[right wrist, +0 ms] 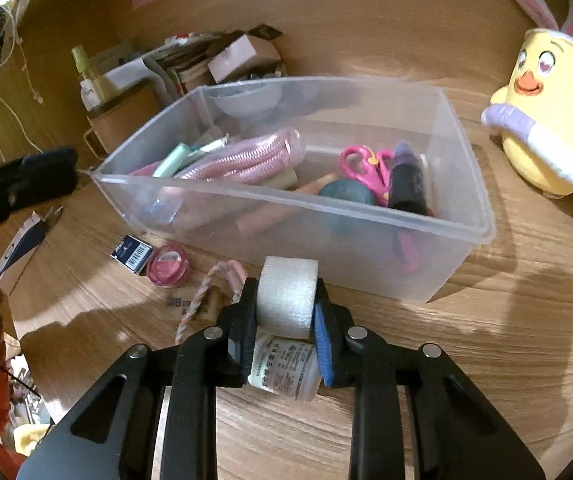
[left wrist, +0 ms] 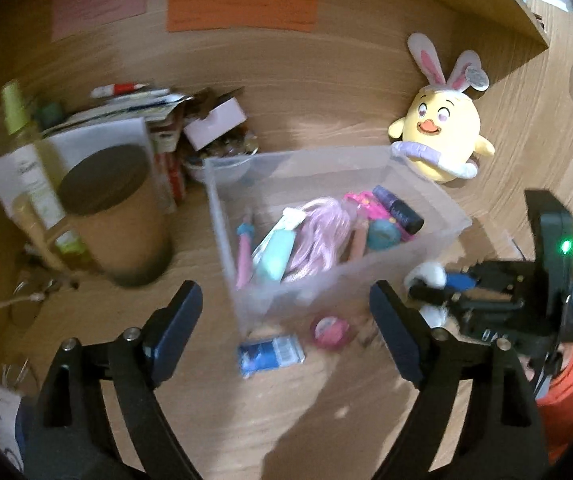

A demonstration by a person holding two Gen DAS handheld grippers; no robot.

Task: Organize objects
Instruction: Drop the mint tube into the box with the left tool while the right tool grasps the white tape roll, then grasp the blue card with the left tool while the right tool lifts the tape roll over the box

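Wooden table (right wrist: 486, 340): it carries a clear plastic box (right wrist: 466, 224), a yellow plush chick (right wrist: 554, 120) and several small loose things.
Right tongs (right wrist: 284, 320): pressed on a white roll of tape (right wrist: 288, 300), one pad on each flat side; the roll stands on its edge between them, just in front of the near wall of the box.
Small white bottle (right wrist: 286, 372): it lies on the table under the roll, between the two fingers, with its printed label facing up; whether the pads touch it I cannot tell.
Left tongs (left wrist: 286, 316): spread wide, nothing between the pads, above the table near the front corner of the box.
Clear plastic box, inside: pink rope (right wrist: 246, 156), pink scissors (right wrist: 370, 168), a dark purple tube (right wrist: 406, 180), a teal round thing (right wrist: 346, 192) and a pale green tube (right wrist: 172, 160).
Outside the box, on the left of the right tongs: a blue eraser (right wrist: 132, 254), a pink round case (right wrist: 170, 264) just beside it, and a twisted pink string (right wrist: 206, 292).
Plush chick: it stands right of the box, apart from it, with rabbit ears.
Brown round container (left wrist: 118, 212): left of the box, upright, with a dark lid.
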